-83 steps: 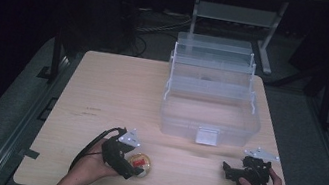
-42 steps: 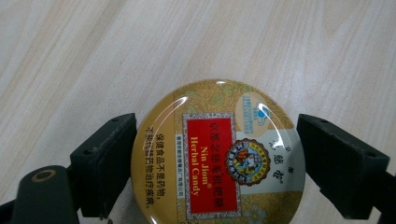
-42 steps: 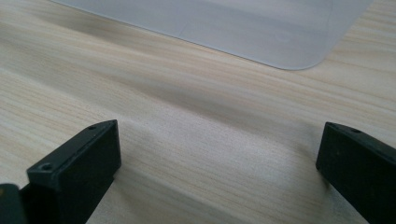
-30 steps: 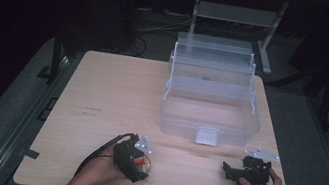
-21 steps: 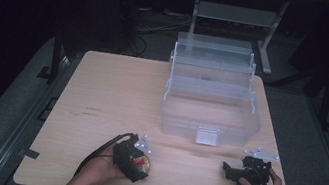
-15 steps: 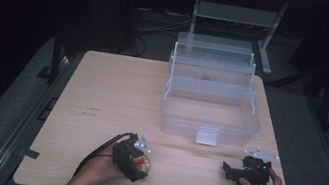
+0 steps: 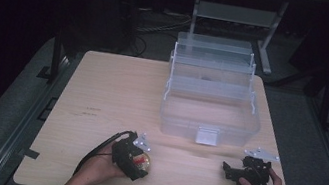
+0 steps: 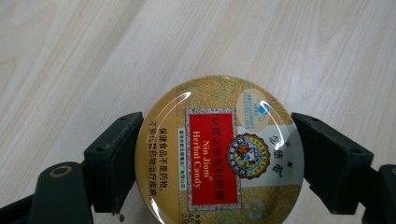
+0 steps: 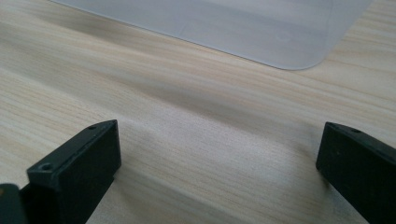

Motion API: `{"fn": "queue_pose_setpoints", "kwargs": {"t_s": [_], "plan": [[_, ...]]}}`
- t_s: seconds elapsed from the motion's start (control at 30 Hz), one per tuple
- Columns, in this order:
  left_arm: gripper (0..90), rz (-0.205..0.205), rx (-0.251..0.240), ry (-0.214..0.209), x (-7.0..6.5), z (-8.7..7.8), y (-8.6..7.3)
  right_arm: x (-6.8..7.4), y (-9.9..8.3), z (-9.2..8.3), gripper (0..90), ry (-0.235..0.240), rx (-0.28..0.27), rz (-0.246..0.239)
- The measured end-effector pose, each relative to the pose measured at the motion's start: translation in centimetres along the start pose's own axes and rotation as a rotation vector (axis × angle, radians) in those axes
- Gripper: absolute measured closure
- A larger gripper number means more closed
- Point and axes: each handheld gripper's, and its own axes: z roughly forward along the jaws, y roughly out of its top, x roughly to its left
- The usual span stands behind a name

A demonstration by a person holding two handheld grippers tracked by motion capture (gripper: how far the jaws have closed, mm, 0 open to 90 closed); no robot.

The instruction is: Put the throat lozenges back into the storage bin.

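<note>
**Jaws closed on a candy tin at the table's near edge**

Both jaws of the left gripper (image 8: 219,154) are pressed against the sides of a round candy tin (image 8: 218,151), which lies flat on the pale wooden table (image 7: 117,89). The right gripper (image 9: 219,168) is held wide open above bare wood. A clear plastic box (image 7: 212,98) is set farther back, and the room beyond is seen dark.

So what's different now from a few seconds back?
The left hand-held gripper shifted a little to the right and forward, closing its jaws around the round candy tin, which sits flat on the table. The right hand-held gripper and the clear plastic box stayed put.
</note>
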Motion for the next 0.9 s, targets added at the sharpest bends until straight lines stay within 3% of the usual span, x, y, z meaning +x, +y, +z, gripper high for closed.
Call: {"fn": "queue_pose_setpoints", "kwargs": {"t_s": [0.27, 0.9], "plan": [[19.6, -0.018, -0.029, 0.002, 0.0, -0.5, 0.4, 0.0, 0.0, 0.0, 0.0, 0.0, 0.0, 0.0], [19.6, 0.003, -0.04, 0.0, 0.4, -1.4, 1.7, 0.0, 0.0, 0.0, 0.0, 0.0, 0.0, 0.0]]}}
